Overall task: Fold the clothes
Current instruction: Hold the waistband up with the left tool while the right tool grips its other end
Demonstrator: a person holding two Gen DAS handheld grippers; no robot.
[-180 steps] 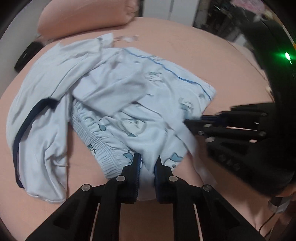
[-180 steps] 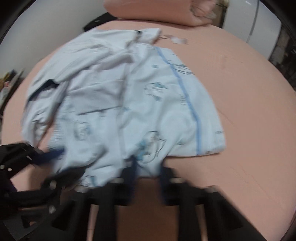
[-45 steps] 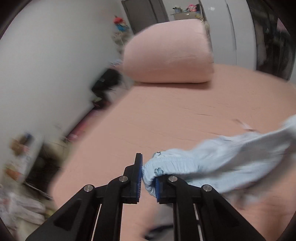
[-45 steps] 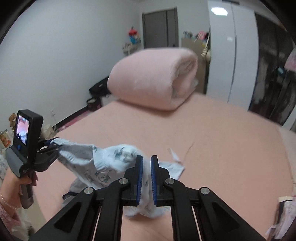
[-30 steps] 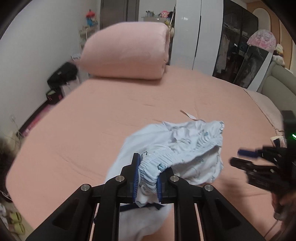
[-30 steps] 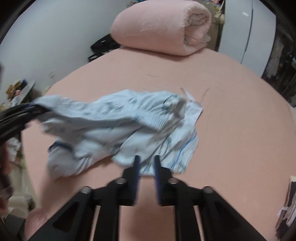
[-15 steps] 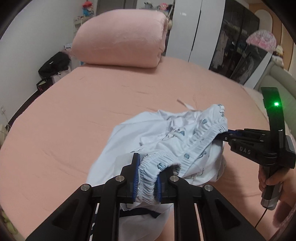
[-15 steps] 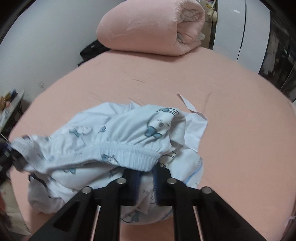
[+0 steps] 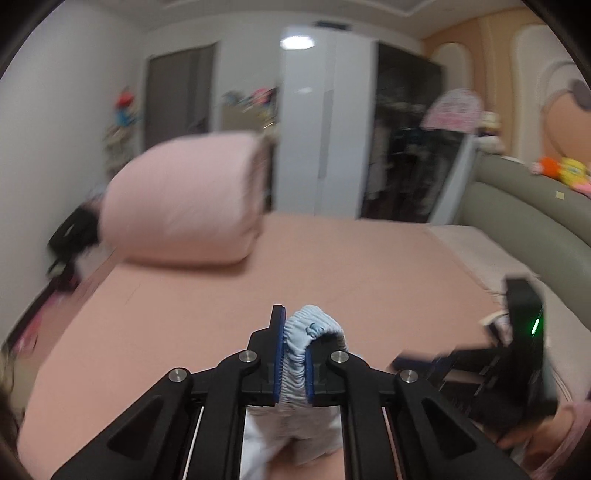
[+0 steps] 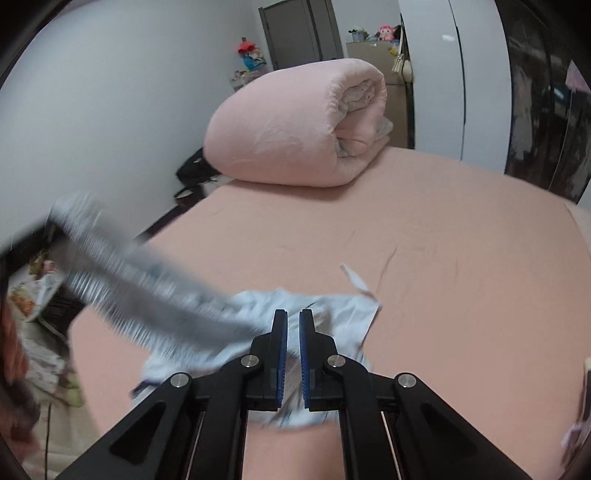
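Closest to me, in the left wrist view, my left claw point(image 9: 294, 354) is clenched on the gathered elastic waistband of the pale blue printed cotton garment point(image 9: 308, 332); the band bulges up between the blue pads and the rest of the cloth hangs below the jaws, out of clear sight; off to the right of that view I see the other black handheld unit with its green light point(image 9: 524, 332), blurred.

In the right wrist view my right claw point(image 10: 293, 354) is clamped too, with a thin layer of the same pale blue garment point(image 10: 332, 314) between its pads; from there the waistband runs up and to the left as a stretched, motion-blurred strip toward the frame's left edge, lifted off the bed; the remaining cloth lies rumpled on the salmon-pink bed sheet point(image 10: 461, 258) just ahead of the jaws, with a small white tag point(image 10: 354, 278) sticking out on its far right side.

Further off, the sheet is bare and lightly creased; at the far end of the bed rests a big rolled pink quilt point(image 10: 291, 133); a black bag point(image 10: 194, 170) sits on the floor beside it against the white wall; beyond stand a glossy white wardrobe point(image 9: 321, 122) with dark glass doors and a grey door point(image 10: 299, 33).
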